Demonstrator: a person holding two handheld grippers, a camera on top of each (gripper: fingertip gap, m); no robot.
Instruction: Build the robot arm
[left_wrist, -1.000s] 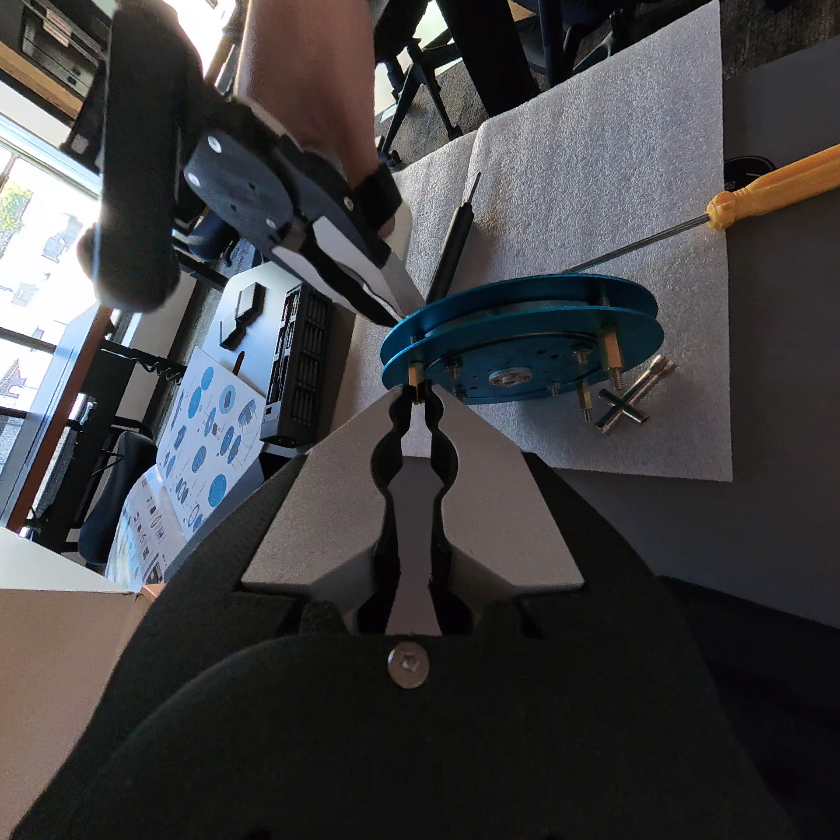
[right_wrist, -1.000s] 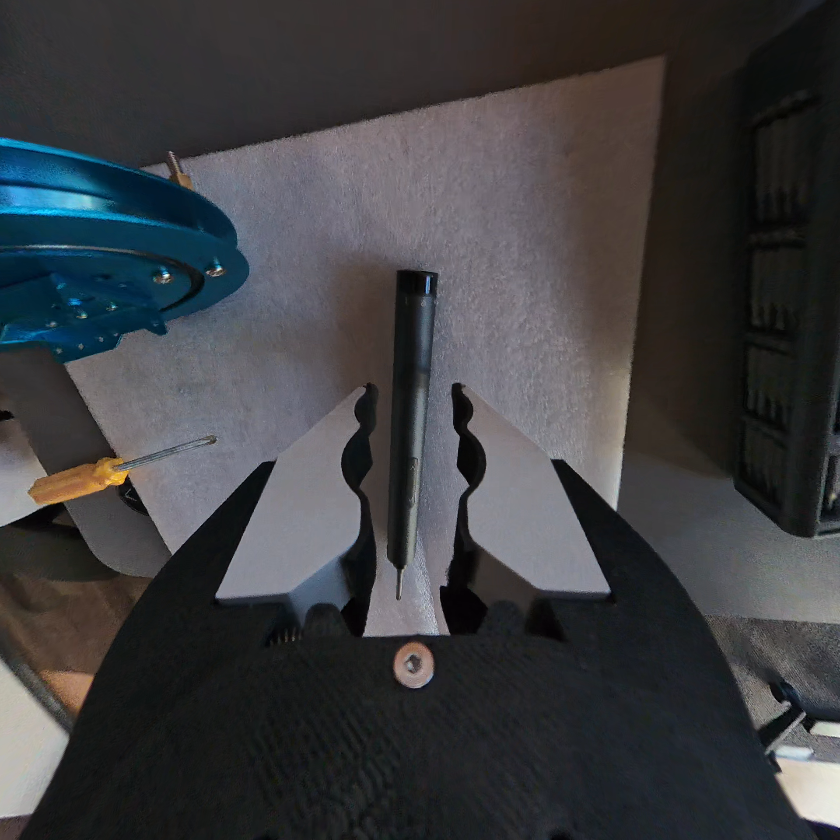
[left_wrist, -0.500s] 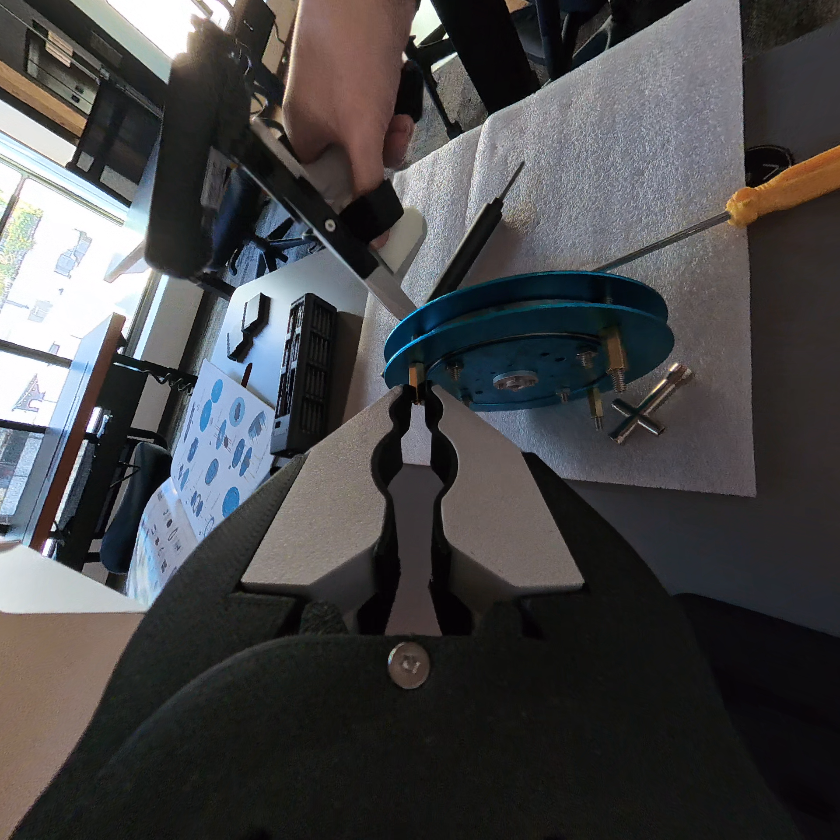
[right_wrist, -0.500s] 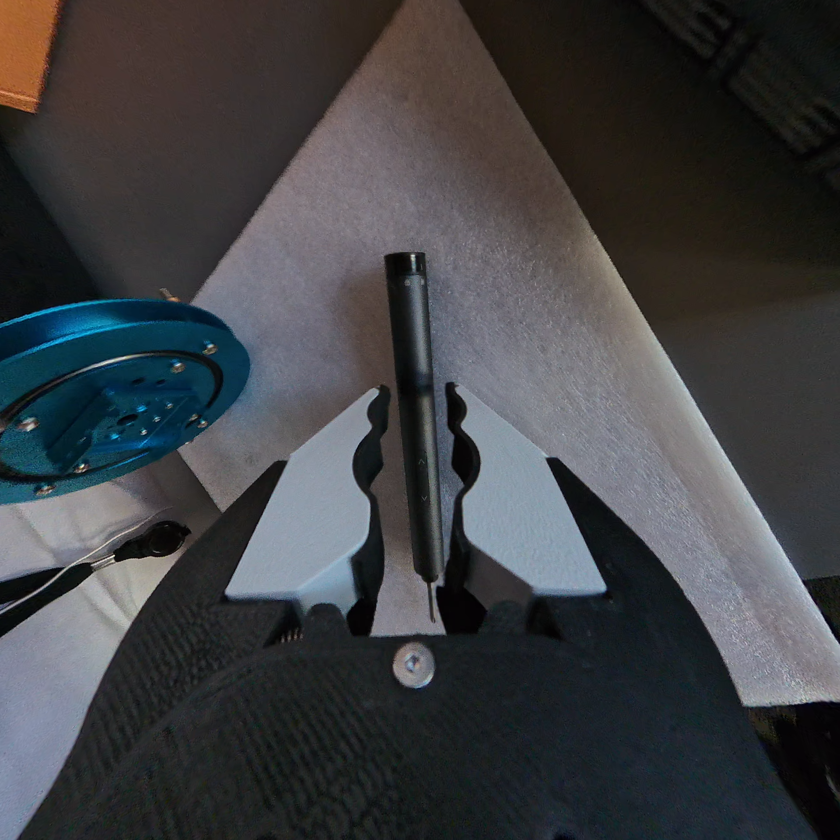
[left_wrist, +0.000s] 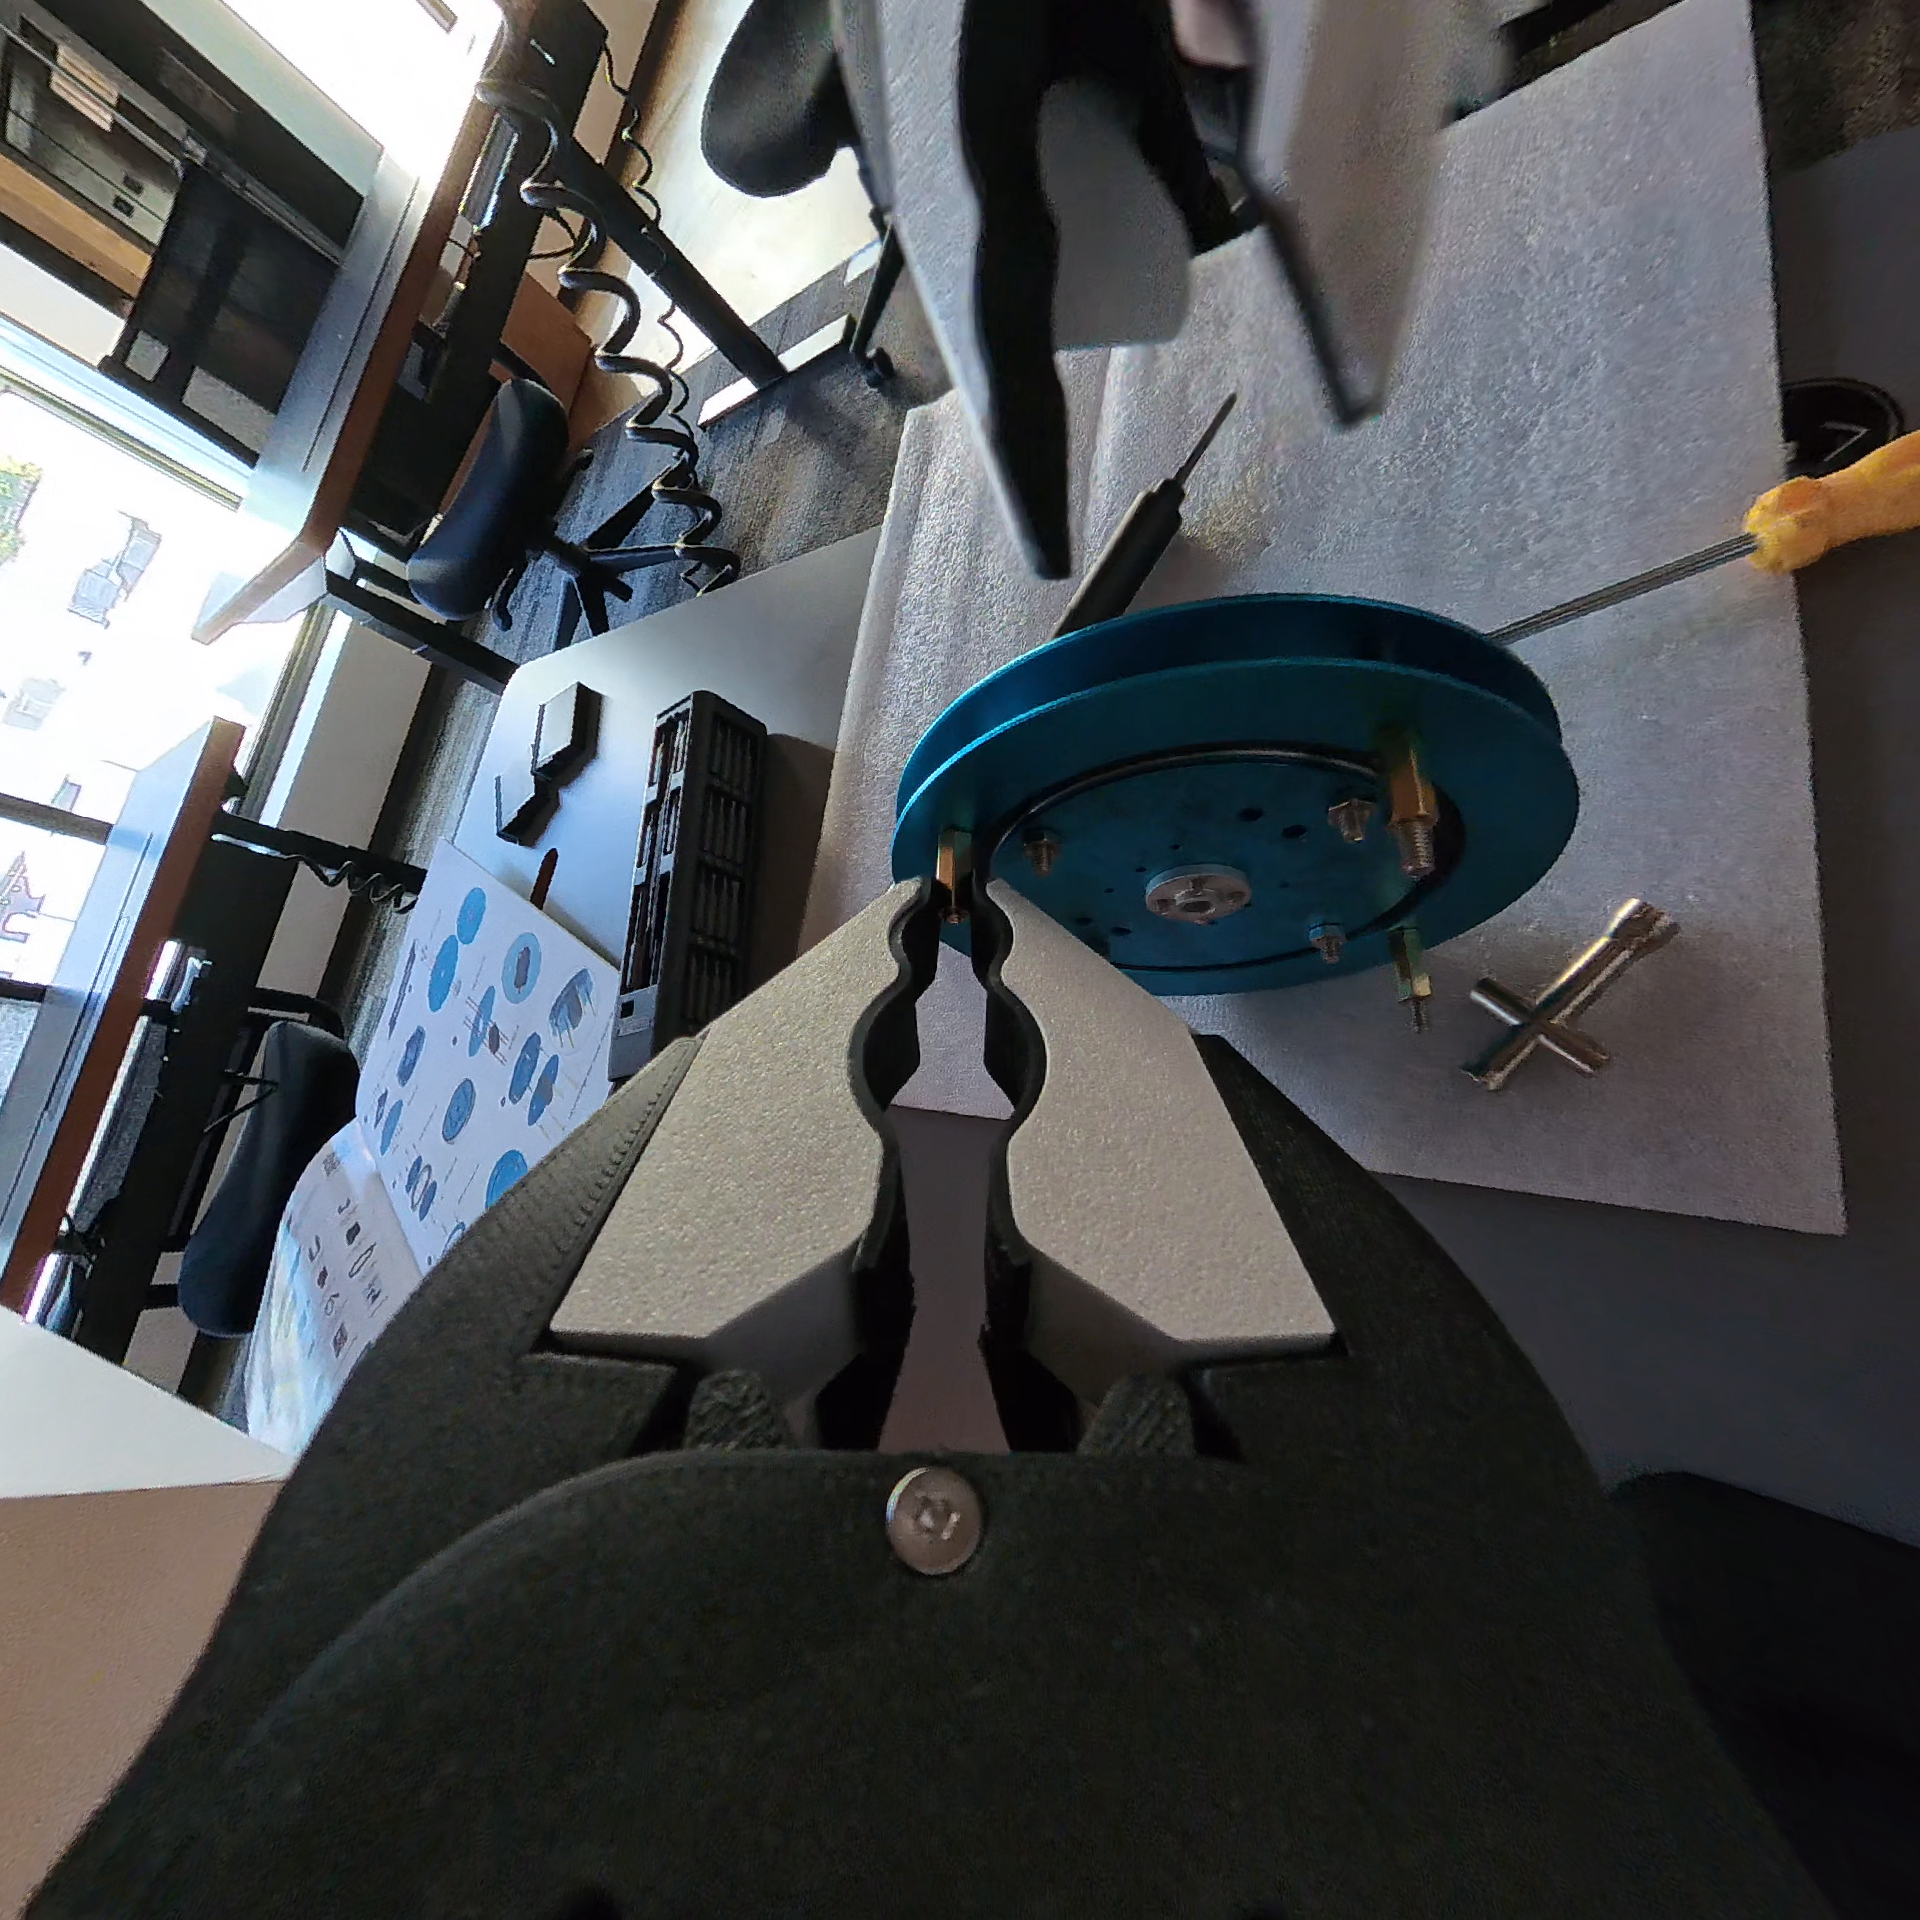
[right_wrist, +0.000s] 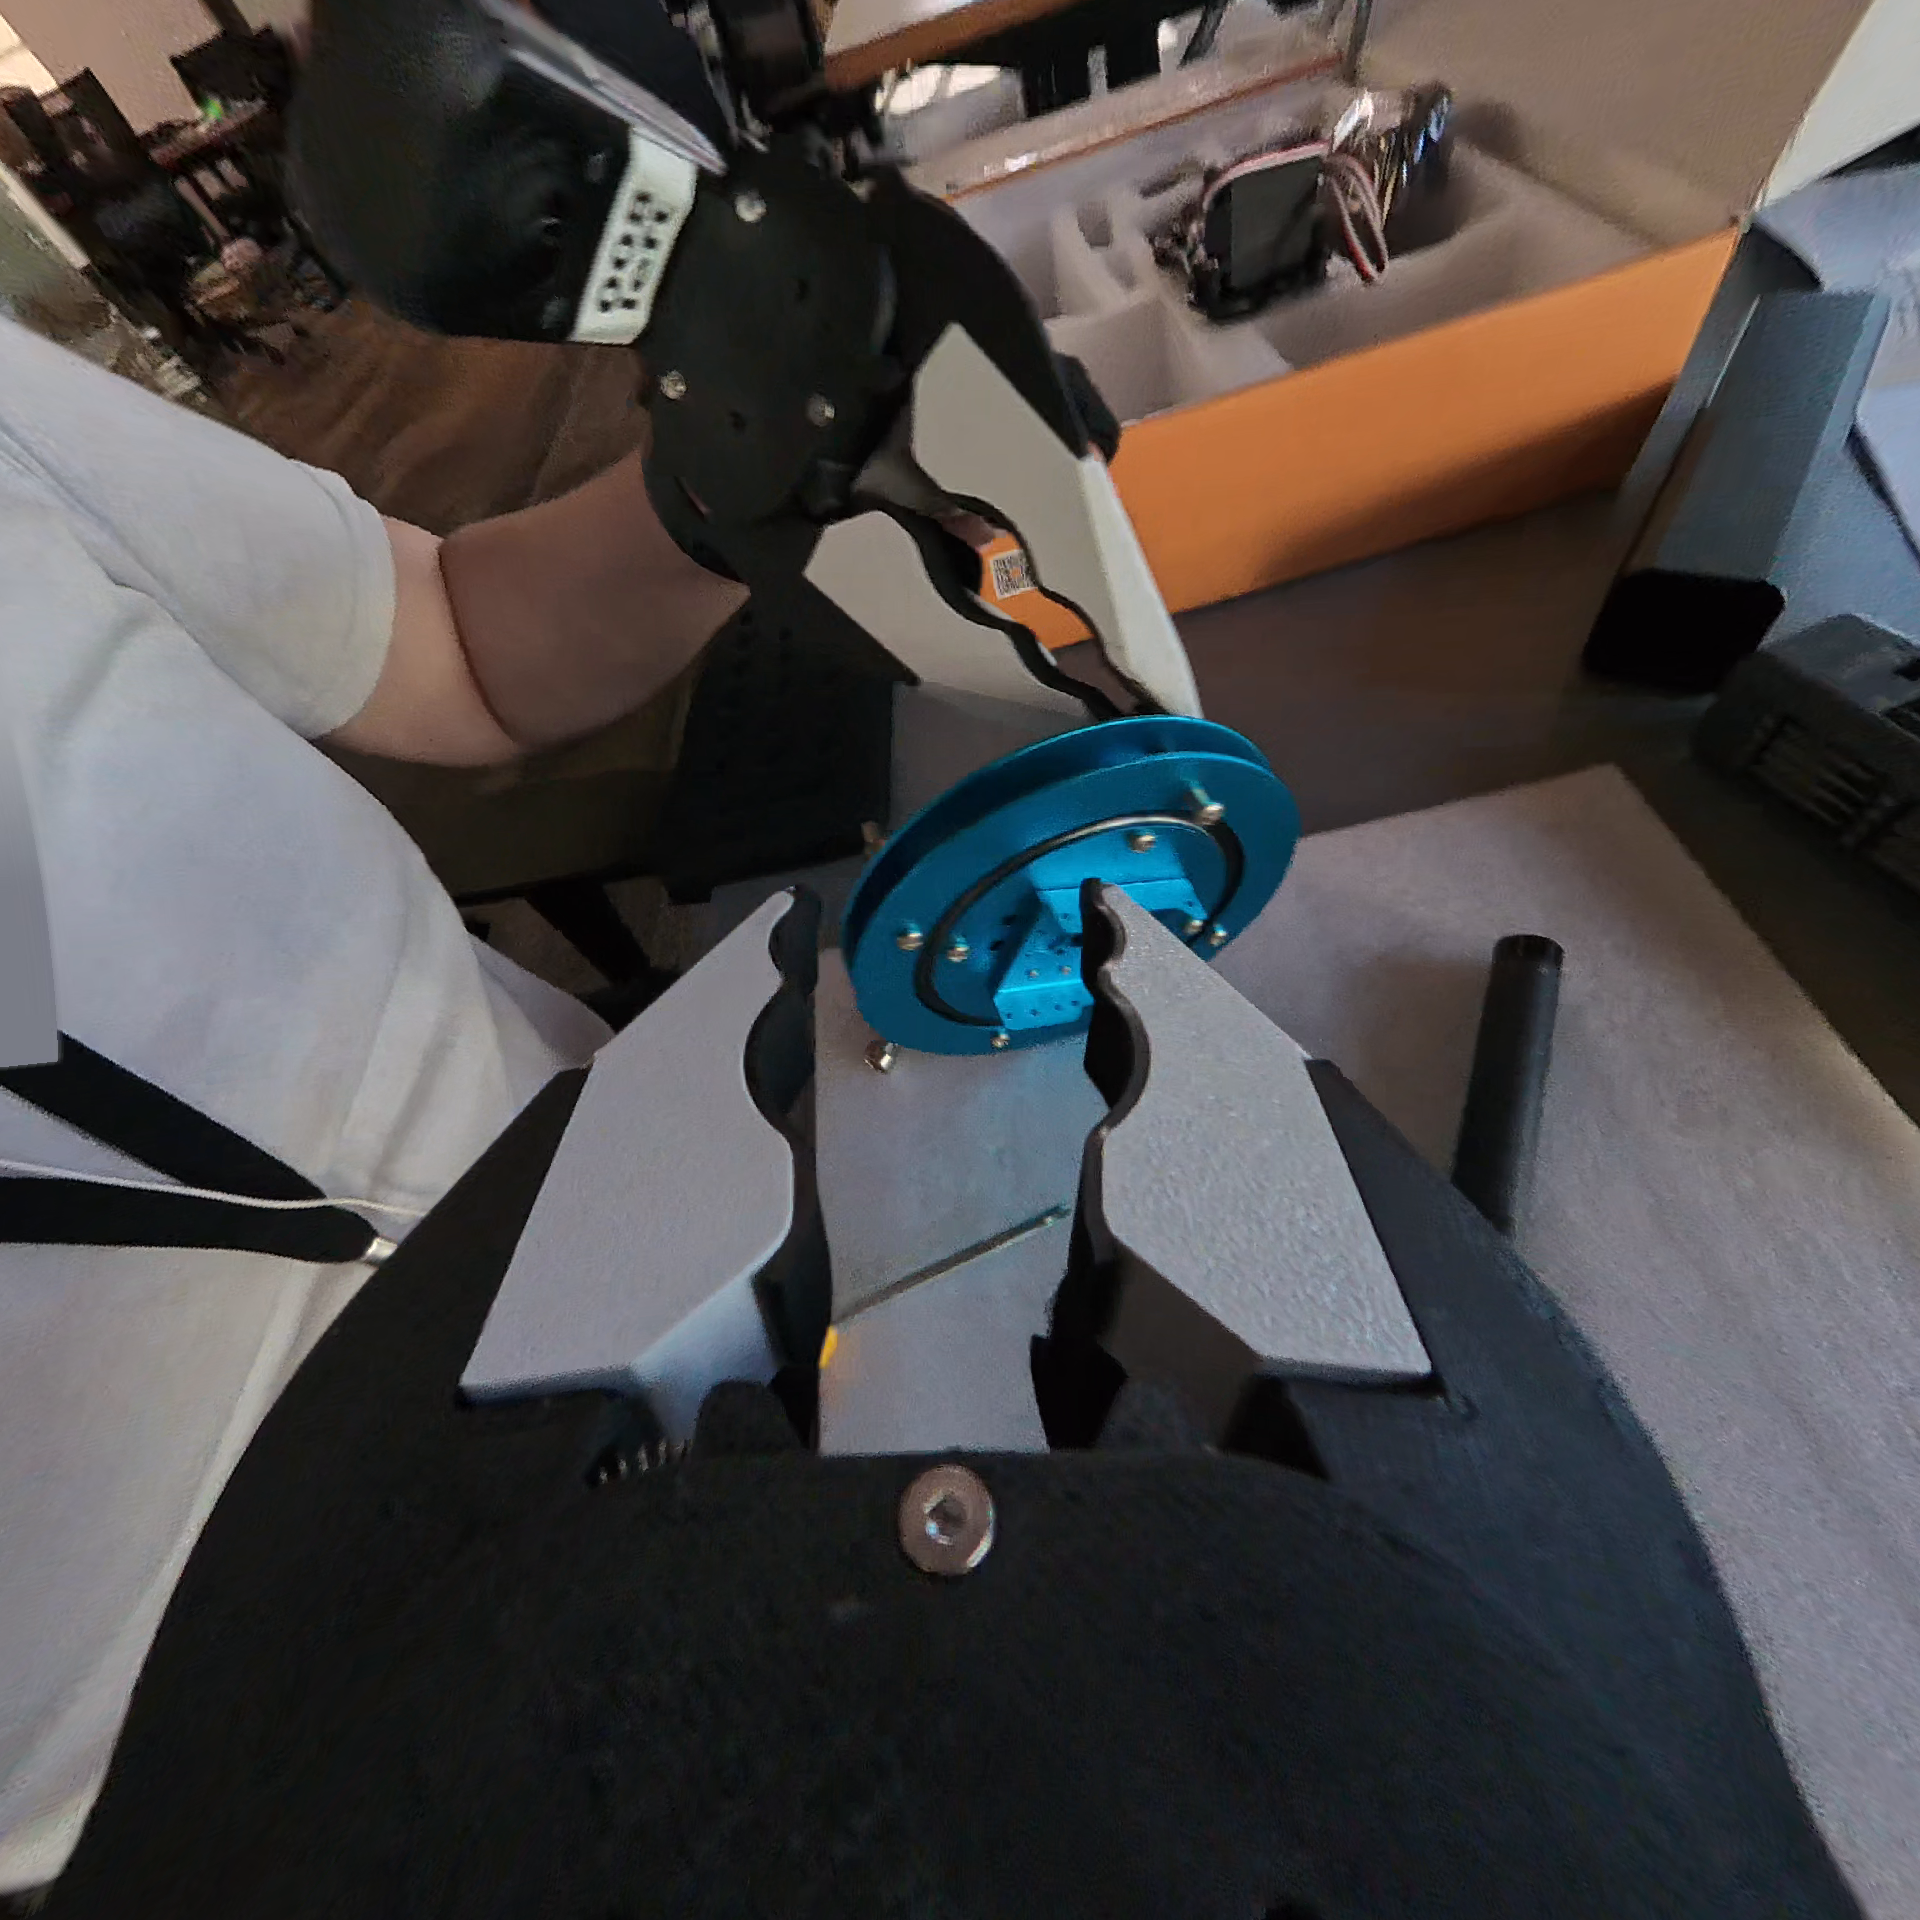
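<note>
Our left gripper (left_wrist: 954, 902) pinches a brass standoff (left_wrist: 952, 864) on the blue disc assembly (left_wrist: 1247, 800); our right gripper (right_wrist: 940, 914) hangs spread, empty, near the black screwdriver (right_wrist: 1507, 1070).

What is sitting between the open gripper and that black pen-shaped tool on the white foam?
Nothing visible. The black pen-shaped tool lies on bare white foam just beside the open right gripper, off its right finger. The blue disc assembly, pinched at a brass post by the left gripper, sits ahead, not between.
</note>
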